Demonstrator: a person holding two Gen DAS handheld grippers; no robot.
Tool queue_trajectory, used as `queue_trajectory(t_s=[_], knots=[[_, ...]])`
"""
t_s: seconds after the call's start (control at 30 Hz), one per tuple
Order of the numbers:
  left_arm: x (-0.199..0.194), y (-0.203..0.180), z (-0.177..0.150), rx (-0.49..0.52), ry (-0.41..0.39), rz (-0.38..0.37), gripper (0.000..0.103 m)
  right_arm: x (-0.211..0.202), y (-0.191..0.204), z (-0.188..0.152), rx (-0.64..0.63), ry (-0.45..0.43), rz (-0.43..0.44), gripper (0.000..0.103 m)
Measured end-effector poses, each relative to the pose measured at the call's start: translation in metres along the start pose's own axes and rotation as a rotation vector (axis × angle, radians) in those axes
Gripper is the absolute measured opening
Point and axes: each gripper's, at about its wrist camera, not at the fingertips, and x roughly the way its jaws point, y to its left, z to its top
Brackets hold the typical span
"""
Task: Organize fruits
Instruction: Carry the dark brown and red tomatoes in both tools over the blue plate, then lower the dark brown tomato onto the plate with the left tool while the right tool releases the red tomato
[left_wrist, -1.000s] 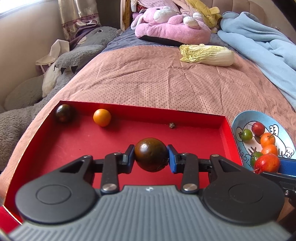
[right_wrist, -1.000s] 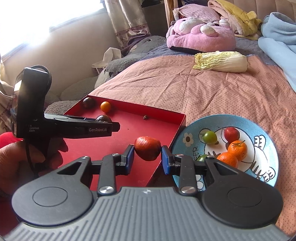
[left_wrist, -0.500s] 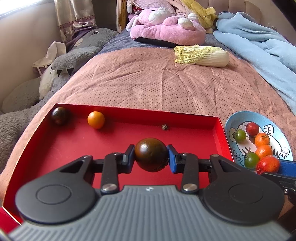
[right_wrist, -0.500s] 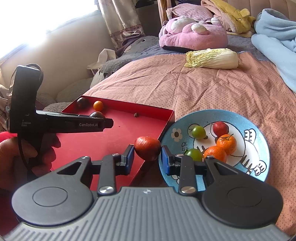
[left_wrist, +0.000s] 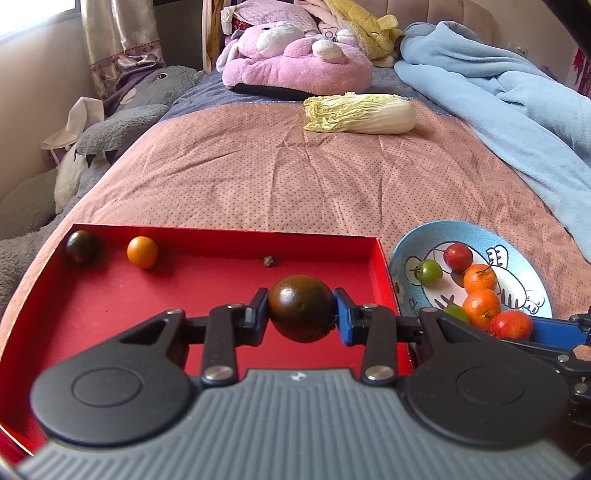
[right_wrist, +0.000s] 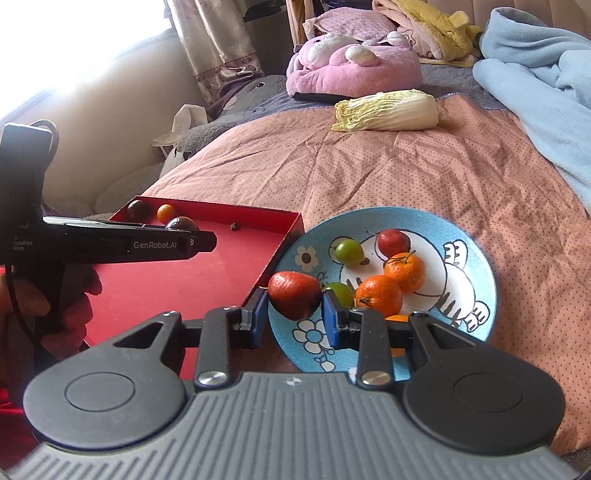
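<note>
My left gripper (left_wrist: 301, 313) is shut on a dark brown tomato (left_wrist: 301, 312) and holds it above the red tray (left_wrist: 110, 295). The tray holds another dark tomato (left_wrist: 80, 246) and a small orange fruit (left_wrist: 142, 252). My right gripper (right_wrist: 293, 300) is shut on a red fruit (right_wrist: 293, 300) over the left edge of the blue plate (right_wrist: 476, 288). The plate holds two green tomatoes, a red one and several tangerines (right_wrist: 404, 271). The left gripper also shows in the right wrist view (right_wrist: 192, 242).
The tray and plate lie side by side on a pink bedspread (left_wrist: 295, 177). A napa cabbage (left_wrist: 362, 112) lies farther back. A pink plush toy (left_wrist: 295, 66), a grey plush shark (left_wrist: 110, 136) and a blue blanket (left_wrist: 509, 99) surround the area.
My right gripper has carried the red fruit rightward, from over the tray's edge to over the plate. My left gripper has shifted slightly, still holding the dark tomato over the tray.
</note>
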Motion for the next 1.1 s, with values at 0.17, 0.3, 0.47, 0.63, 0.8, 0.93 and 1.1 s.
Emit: queue_trajectory(t_s=[0.17, 0.3, 0.47, 0.63, 0.8, 0.93, 1.1], knots=[[-0.003, -0.014, 0.0, 0.014, -0.004, -0.029, 0.04, -0.005, -0.026, -0.006, 0.031, -0.003, -0.051, 0.037], [-0.003, -0.025, -0.001, 0.022, 0.002, -0.055, 0.04, -0.004, -0.049, -0.011, 0.063, 0.002, -0.101, 0.037], [-0.001, -0.04, -0.003, 0.048, 0.012, -0.08, 0.04, 0.008, -0.069, -0.013, 0.077, 0.011, -0.158, 0.037], [0.0, -0.051, -0.003, 0.069, 0.018, -0.096, 0.04, 0.022, -0.083, -0.011, 0.091, 0.013, -0.193, 0.037], [0.002, -0.061, -0.004, 0.088, 0.025, -0.104, 0.04, 0.023, -0.09, -0.007, 0.122, 0.001, -0.199, 0.05], [0.003, -0.069, -0.005, 0.1, 0.03, -0.113, 0.04, 0.012, -0.087, -0.007, 0.127, -0.037, -0.192, 0.056], [0.004, -0.08, -0.009, 0.122, 0.039, -0.129, 0.04, 0.004, -0.082, -0.011, 0.139, -0.046, -0.171, 0.066]])
